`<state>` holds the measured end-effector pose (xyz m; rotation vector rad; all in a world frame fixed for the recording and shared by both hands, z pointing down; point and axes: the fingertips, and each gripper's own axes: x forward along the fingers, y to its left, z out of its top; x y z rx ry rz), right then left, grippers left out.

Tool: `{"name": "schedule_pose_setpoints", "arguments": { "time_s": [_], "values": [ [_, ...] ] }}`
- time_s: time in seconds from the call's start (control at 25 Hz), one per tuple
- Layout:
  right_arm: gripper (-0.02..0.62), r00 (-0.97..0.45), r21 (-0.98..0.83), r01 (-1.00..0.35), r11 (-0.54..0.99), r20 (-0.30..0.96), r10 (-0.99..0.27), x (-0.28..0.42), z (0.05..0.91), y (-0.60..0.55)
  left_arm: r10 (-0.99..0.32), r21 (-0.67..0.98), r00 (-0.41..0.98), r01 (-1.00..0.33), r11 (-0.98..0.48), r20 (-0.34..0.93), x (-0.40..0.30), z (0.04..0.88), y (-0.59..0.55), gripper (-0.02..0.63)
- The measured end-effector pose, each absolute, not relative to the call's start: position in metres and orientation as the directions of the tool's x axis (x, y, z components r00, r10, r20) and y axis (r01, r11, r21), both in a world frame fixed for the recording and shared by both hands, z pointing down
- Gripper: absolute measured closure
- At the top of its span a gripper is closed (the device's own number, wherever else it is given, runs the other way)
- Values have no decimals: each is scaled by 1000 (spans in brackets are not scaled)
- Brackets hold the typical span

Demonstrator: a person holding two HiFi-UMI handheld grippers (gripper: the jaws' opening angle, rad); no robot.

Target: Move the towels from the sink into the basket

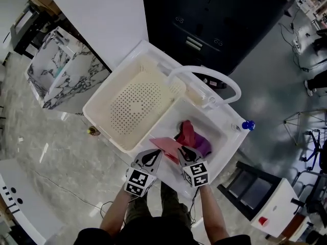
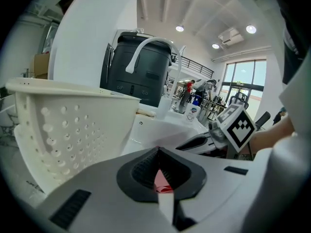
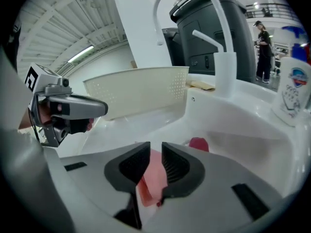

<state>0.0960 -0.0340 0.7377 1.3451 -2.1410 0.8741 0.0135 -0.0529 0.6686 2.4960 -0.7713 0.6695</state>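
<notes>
Okay, from up top the biggest thing I see is the black cabinet at the back. In front of it the white sink runs at a slant across the head view. The cream basket, its floor full of holes, sits in the left half of the sink unit. The white faucet arches over the divide between the basket and the basin. Off to the left there's a marbled white-and-grey stand on the shiny floor.

Now the towels, all three down in the right-hand basin. The pink towel lies spread out at the near left of the basin, next to the basket's near corner. The dark red towel is bunched just behind it, and the purple towel touches that one on its right.

My left gripper is at the pink towel's near-left edge. Its jaws are clamped fully together, and in the left gripper view I see pink cloth pinched right where the pads meet. My right gripper is just beside it, over the same towel. Its jaws stand a narrow slit apart, with pink showing through the gap and below it, and the pads aren't pressing on the cloth.

Smallest of all, a bottle with a blue cap stands on the sink's far right corner
</notes>
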Motion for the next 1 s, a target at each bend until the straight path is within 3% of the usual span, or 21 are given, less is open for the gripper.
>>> {"name": "schedule_pose_setpoints", "arguments": {
  "time_s": [0.08,0.4,1.0],
  "values": [
    [478,-449,-277,-888,367,694,-563,85,750,-36,-392,268,723,-613,-743,569,9,670,-50,598],
    [399,-509,-281,-805,522,780,-365,53,796,-27,-404,281,711,-636,-719,576,-9,676,-46,598],
    [381,-468,-277,-781,560,853,-231,50,836,-14,-411,304,702,-657,-690,582,-19,685,-43,598]
  ]
}}
